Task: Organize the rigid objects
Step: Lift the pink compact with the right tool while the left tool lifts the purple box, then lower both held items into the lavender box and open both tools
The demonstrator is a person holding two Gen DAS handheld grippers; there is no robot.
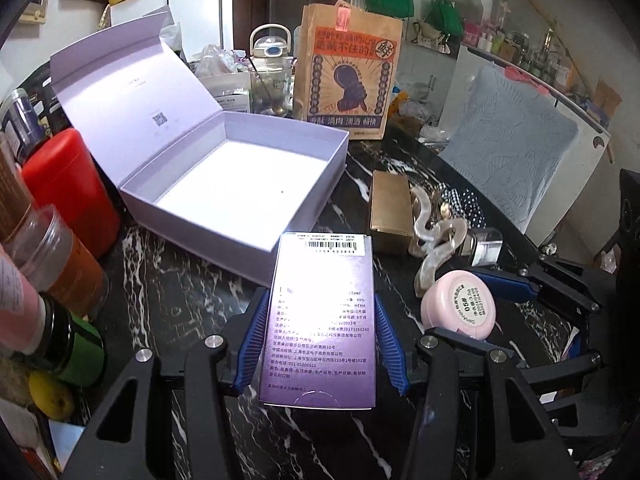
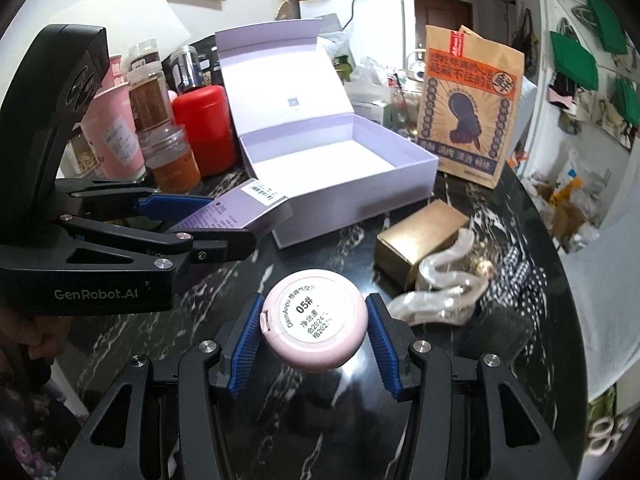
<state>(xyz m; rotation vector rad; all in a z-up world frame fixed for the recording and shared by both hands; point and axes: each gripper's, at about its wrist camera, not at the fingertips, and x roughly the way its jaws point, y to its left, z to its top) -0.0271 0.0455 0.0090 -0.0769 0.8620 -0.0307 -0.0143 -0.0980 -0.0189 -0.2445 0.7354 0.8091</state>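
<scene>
1. Left gripper (image 1: 322, 344): jaws clamp a flat purple carton (image 1: 322, 320) (barcode label on top end), lifted just before the open lilac box (image 1: 224, 176).
2. Right gripper (image 2: 314, 336): jaws grip a round pink compact (image 2: 316, 320), white label uppermost, nearer than the box.

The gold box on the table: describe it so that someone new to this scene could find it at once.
Start from the open lilac gift box on the black marble table. Just off its near right corner lies the gold box, beside a pearly wavy hair claw. It is the only metallic gold, plain, unlabelled carton there.
</scene>
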